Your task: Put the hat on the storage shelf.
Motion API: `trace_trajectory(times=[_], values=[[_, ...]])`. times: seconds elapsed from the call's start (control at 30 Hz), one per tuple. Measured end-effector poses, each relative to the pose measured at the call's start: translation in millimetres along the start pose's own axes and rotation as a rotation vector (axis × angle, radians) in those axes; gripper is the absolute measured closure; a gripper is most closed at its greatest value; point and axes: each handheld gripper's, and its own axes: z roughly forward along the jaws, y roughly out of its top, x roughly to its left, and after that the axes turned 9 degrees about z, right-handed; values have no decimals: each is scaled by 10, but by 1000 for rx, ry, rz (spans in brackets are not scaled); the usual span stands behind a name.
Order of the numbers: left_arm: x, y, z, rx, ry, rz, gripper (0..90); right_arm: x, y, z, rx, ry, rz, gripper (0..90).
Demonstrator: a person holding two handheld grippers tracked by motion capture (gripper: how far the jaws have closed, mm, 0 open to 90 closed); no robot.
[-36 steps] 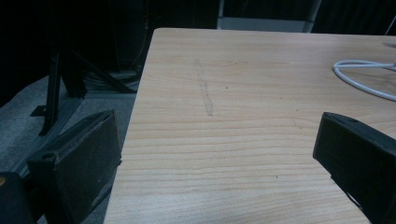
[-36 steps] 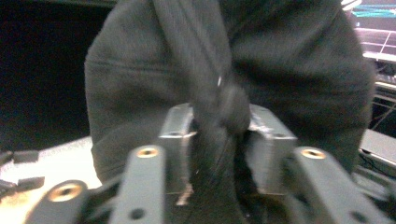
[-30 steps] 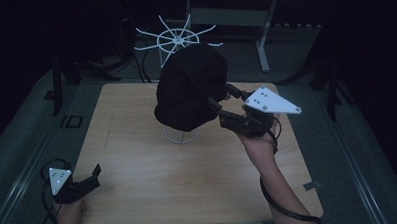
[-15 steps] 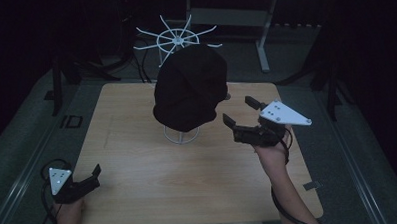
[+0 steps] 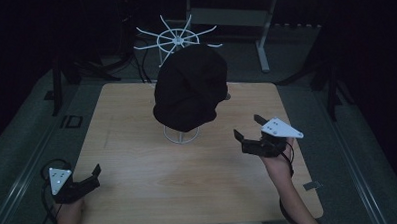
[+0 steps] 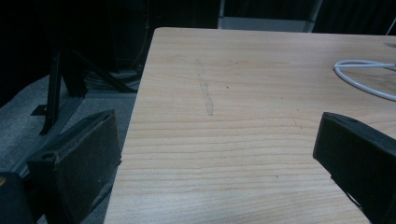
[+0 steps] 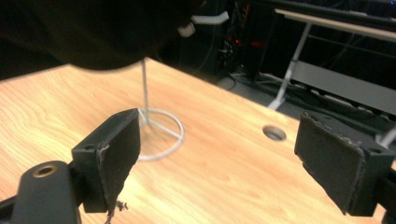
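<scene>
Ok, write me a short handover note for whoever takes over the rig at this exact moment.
Left gripper: open, empty, resting at the near left corner of the table.
Right gripper: open, empty, held to the right of the stand, jaws pointing toward it.
Black hat: sitting on the white wire stand mid-table, covering its top.
Done: hat appears placed on the stand; neither gripper touches it.
Left: check that it sits straight; adjust it if needed.

The room was dim; surroundings beyond the table's (image 5: 138,159) edges fell into black. The gripper views were brighter and warmer, with near jaws soft and slightly blurred.
</scene>
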Motion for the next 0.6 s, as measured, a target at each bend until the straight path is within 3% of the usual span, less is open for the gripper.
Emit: trace_trajectory(times=[0.33, 0.6], values=[[2, 1, 2, 2, -4, -1, 14, -320, -476, -62, 74, -61, 58, 146], [-1, 1, 3, 1, -5, 1, 14, -595, -820, -208, 140, -147, 108, 145]])
